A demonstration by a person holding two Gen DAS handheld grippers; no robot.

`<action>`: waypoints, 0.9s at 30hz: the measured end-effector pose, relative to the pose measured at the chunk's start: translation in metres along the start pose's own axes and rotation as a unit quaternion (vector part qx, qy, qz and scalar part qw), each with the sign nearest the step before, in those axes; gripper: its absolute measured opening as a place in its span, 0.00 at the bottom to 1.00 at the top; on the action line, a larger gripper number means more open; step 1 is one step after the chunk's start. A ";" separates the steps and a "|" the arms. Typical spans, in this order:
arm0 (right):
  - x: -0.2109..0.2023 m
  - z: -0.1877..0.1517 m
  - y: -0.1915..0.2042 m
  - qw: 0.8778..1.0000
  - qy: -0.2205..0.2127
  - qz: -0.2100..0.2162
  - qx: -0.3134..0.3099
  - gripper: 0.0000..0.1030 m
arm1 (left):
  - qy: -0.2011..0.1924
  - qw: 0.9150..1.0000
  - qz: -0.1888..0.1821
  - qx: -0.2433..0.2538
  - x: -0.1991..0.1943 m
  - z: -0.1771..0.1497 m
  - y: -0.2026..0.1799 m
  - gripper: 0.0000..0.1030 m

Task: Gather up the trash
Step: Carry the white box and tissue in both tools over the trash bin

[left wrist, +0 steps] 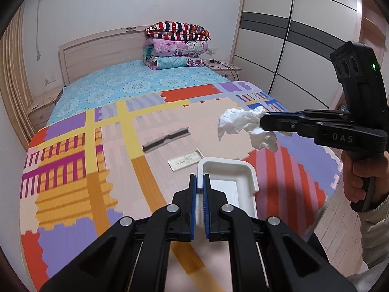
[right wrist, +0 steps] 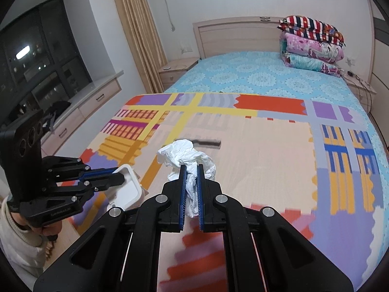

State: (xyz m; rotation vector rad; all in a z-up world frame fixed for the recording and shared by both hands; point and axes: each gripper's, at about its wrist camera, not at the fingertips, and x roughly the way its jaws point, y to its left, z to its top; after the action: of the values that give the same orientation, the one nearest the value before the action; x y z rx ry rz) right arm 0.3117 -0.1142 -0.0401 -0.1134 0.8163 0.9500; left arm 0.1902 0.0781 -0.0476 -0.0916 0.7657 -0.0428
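Observation:
My left gripper (left wrist: 200, 177) is shut on the rim of a white plastic tray (left wrist: 228, 182) and holds it above the colourful mat (left wrist: 73, 160) on the bed. My right gripper (right wrist: 191, 168) is shut on a crumpled white tissue (right wrist: 184, 155), also lifted over the mat. In the left wrist view the tissue (left wrist: 245, 126) hangs from the right gripper (left wrist: 263, 121) to the upper right of the tray. In the right wrist view the tray (right wrist: 128, 185) and the left gripper (right wrist: 119, 174) show at the left. A flat paper packet (left wrist: 186, 161) and a dark strip wrapper (left wrist: 166, 140) lie on the mat.
A stack of folded quilts (left wrist: 177, 46) sits by the headboard (left wrist: 102, 51). Nightstands (right wrist: 175, 73) flank the bed, one with cables (left wrist: 223, 67). A wardrobe (left wrist: 304, 36) stands right, curtains (right wrist: 138, 31) and a window bench (right wrist: 80, 107) left. A person's hand (left wrist: 362, 177) grips the right handle.

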 end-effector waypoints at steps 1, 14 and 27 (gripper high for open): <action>-0.003 -0.003 0.002 1.000 0.000 0.000 0.000 0.08 | -0.001 1.000 -0.001 0.001 -0.005 -0.003 -0.004 0.05; -0.048 -0.061 0.040 1.000 0.007 0.006 -0.021 0.08 | -0.002 1.000 -0.005 0.008 -0.049 -0.053 -0.038 0.05; -0.074 -0.131 0.064 0.999 0.034 0.018 -0.018 0.08 | 0.033 0.999 -0.033 0.006 -0.062 -0.116 -0.063 0.05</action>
State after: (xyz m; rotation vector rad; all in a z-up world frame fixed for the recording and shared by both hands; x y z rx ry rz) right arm 0.1655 -0.1818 -0.0666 -0.1644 0.8660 0.9995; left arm 0.0650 0.0122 -0.0815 -0.1047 0.8273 -0.1134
